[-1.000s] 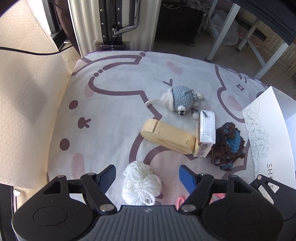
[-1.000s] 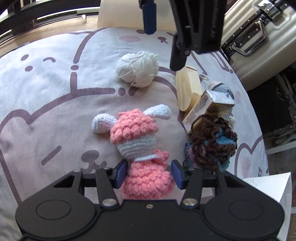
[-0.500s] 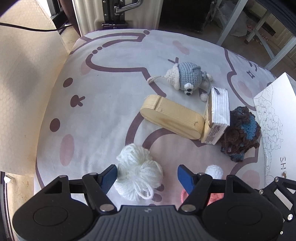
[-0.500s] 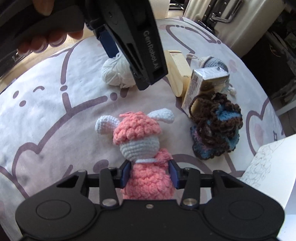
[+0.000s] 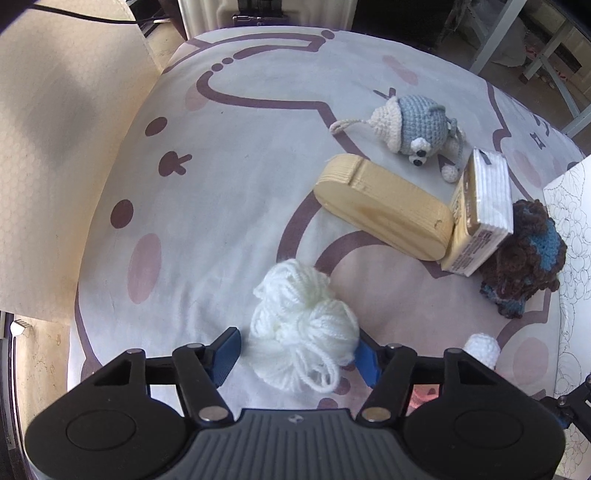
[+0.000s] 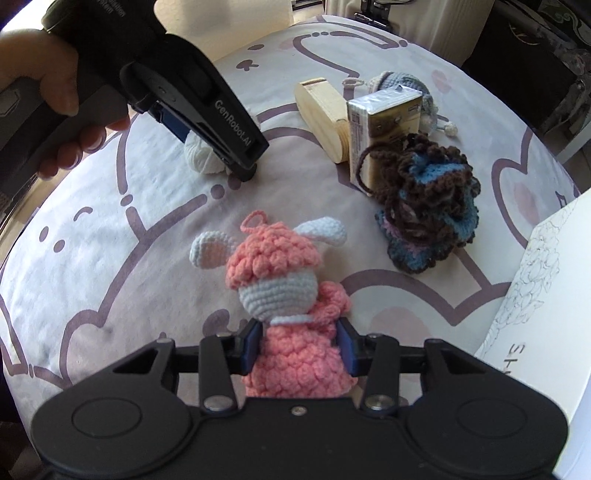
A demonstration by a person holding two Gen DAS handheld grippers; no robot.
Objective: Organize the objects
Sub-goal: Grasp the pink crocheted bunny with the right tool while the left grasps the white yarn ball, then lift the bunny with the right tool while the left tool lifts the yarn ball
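A white yarn ball [image 5: 303, 332] lies on the cat-print cloth [image 5: 221, 184] between the fingers of my left gripper [image 5: 295, 356]. The jaws are closing; the right pad touches the yarn and a narrow gap shows at the left pad. In the right wrist view, a hand [image 6: 55, 96] holds that gripper over the same yarn ball [image 6: 201, 160]. My right gripper [image 6: 300, 347] is shut on the body of a pink crochet doll [image 6: 273, 266] with white ears. The doll's head points away from the camera.
A wooden block [image 5: 384, 210], a small wrapped packet [image 5: 484, 206], a grey-blue crochet mouse [image 5: 417, 125] and a brown-and-blue crochet piece [image 5: 524, 266] cluster at the right. A white printed box [image 5: 569, 221] stands at the right edge. A suitcase [image 5: 258, 11] is behind the cloth.
My left gripper has come down around the yarn ball and its jaws have narrowed. My right jaws have closed on the pink doll, and that hand has rolled.
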